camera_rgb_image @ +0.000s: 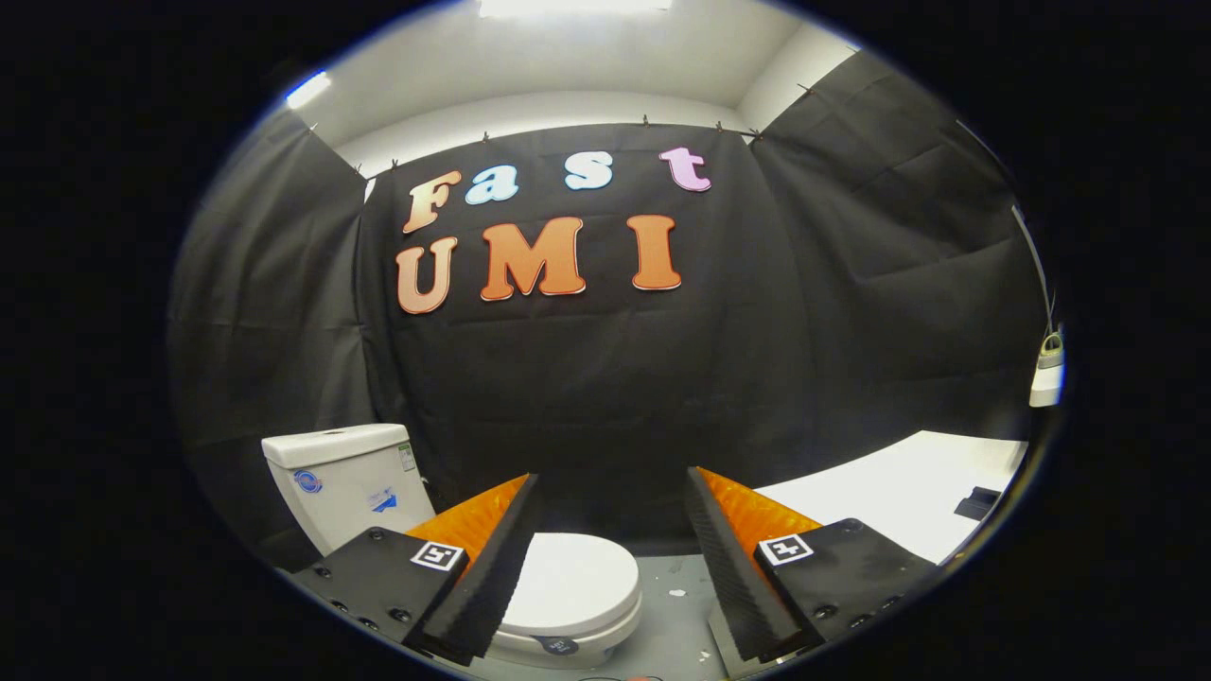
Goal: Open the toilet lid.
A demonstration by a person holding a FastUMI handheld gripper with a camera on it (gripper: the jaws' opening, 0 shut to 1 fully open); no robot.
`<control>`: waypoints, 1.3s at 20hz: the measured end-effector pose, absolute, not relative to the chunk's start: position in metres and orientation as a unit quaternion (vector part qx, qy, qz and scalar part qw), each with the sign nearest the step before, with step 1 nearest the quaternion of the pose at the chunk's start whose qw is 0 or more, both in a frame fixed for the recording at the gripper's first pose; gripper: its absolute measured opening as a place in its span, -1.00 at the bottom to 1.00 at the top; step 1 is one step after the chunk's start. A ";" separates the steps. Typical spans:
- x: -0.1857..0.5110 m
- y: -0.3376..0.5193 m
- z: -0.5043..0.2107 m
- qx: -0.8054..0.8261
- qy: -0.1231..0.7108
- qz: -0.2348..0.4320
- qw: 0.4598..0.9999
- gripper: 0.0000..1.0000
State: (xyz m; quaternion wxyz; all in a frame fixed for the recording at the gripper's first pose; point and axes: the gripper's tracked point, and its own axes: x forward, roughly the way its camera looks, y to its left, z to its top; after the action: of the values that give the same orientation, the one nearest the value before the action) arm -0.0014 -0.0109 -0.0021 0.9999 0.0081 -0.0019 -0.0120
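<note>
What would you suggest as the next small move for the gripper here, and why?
Probably lower the gripper and ease it toward the front edge of the toilet lid. The lid lies closed on the bowl, below and between the fingers, partly behind the left one. The fingers are spread wide with nothing between them and touch nothing, so the approach comes before any lifting.

Gripper (pixel 613 492), handheld: two orange fingers (pixel 473 520) with ribbed black inner pads (pixel 724 558). Each sits on a black mounting block (pixel 378 577) fastened with dark screws and carries one square black-and-white fiducial marker (pixel 437 555). Jaws stand well apart.
</note>
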 end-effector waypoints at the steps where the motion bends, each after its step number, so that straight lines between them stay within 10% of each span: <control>1: -0.001 -0.010 -0.001 0.007 -0.002 -0.011 1.000 0.95; 26: 0.000 0.000 -0.005 -0.007 -0.004 0.000 1.000 0.95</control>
State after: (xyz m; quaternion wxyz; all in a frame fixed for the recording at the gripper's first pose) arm 0.0002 0.0001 -0.0051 1.0000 -0.0070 -0.0040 -0.0003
